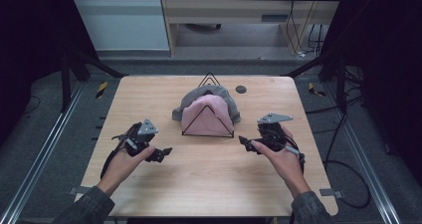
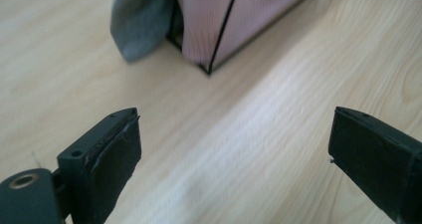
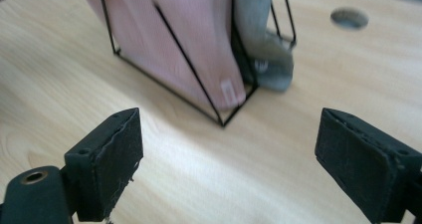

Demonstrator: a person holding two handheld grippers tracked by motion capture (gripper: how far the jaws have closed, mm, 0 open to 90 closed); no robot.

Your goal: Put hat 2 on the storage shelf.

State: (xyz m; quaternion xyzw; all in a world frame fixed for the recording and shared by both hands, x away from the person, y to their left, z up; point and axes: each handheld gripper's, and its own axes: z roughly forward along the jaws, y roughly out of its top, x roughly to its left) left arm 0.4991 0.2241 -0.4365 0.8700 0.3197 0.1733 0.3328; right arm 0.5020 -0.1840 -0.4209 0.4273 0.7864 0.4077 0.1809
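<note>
A black wire rack [image 1: 208, 134] stands at the middle of the wooden table [image 1: 149, 94], holding a pink knit hat [image 1: 206, 115] in front and a grey knit hat [image 1: 199, 95] behind it. The left gripper view has the pink hat [image 2: 214, 15] and the grey hat [image 2: 142, 20] at the top. From the right gripper view the pink hat [image 3: 174, 30] sits inside the rack [image 3: 221, 122] with the grey hat [image 3: 263, 50] behind. My left gripper [image 1: 165, 153] is open, left of the rack, above the table. My right gripper [image 1: 244, 143] is open, right of the rack. Neither gripper holds anything.
A round grey hole [image 1: 241, 89] sits in the table behind the rack, also in the right gripper view as a grey hole [image 3: 349, 18]. Black frame legs and cables lie on the floor around the table. Bare wood lies in front of the rack.
</note>
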